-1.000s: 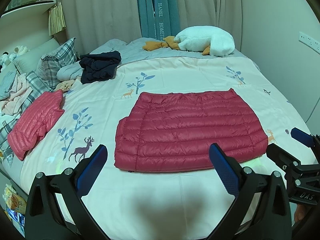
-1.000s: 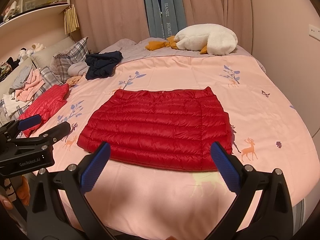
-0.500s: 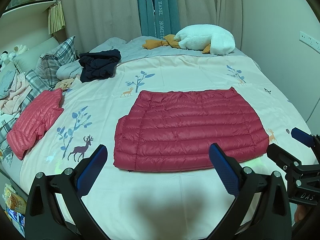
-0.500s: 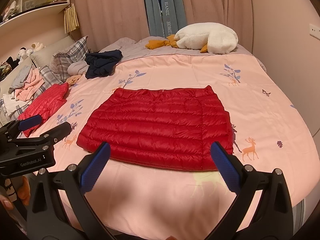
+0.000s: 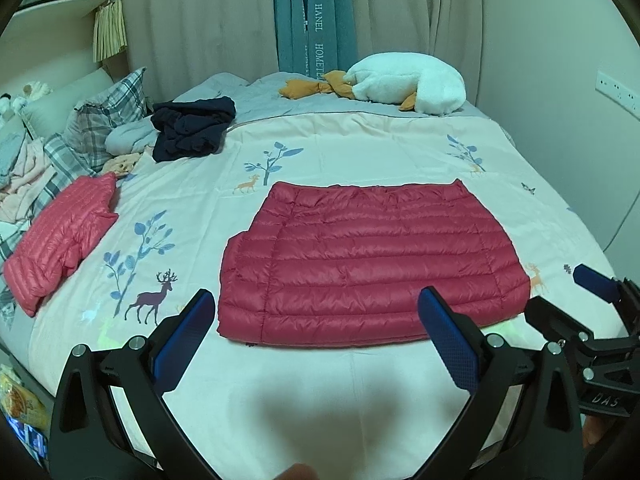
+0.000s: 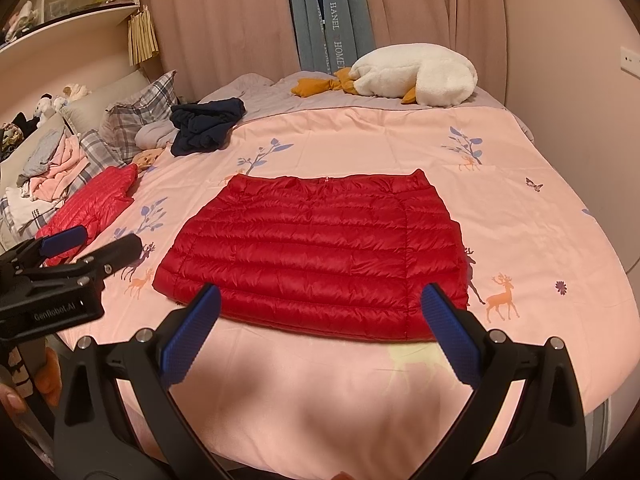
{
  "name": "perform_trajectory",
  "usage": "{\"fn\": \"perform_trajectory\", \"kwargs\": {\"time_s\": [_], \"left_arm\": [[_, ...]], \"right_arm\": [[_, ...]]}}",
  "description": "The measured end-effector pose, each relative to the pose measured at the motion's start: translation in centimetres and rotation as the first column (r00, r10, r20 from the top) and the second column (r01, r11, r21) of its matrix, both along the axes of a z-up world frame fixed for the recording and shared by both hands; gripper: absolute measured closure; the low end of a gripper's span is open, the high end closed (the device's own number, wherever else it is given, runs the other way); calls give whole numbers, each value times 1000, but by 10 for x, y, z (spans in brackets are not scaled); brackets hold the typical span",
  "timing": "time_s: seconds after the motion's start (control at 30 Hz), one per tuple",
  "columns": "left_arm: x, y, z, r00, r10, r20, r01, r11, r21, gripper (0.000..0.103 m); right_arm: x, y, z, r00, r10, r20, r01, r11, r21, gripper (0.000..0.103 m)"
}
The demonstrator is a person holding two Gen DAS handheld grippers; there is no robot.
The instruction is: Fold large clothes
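Covering most of the scene, bed with pale sheet printed with deer and blue plants. Red down jacket lies flat mid-bed, folded to a wide trapezoid, sleeves tucked, horizontal quilted channels, near hem toward the bed's foot edge, narrower collar edge toward the far side. Right wrist view shows the jacket brighter red, a small zipper pull at the far edge centre; left wrist view doesn't resolve that. White plush goose lies at the bed's far edge. Pink down jacket, folded, on the bed's left side; dark navy garment bunched beyond it, near plaid pillows.

Left gripper hovers over the bed's near edge, blue pads spread wide, nothing between, not touching the jacket. Right gripper likewise spread wide, empty, above the near hem. Each view catches the other tool at the side: left gripper at left in the right wrist view, fingertips of a hand below it; left wrist view shows no clear hand.
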State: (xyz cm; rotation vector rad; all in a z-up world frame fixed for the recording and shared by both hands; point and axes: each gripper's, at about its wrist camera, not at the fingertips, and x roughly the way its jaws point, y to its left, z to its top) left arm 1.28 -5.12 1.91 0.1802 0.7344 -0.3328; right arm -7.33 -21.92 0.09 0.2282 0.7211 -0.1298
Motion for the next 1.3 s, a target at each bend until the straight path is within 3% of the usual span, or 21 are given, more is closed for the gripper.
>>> {"fn": "perform_trajectory", "kwargs": {"time_s": [0.33,0.67,1.3], "left_arm": [[1,0,3,1000,6,1,-6,1000,-19,1],[-1,-2,2,1000,23,9,-23,999,24,1],[-3,-1,5,999,32,11,-32,999,29,1]], "right_arm": [[0,-3,-1,1000,3,0,-3,1000,7,2],[-2,-2,0,1000,2,3,-2,1000,9,2],[-1,-4,3,1000,5,3,-5,1000,13,2]]}}
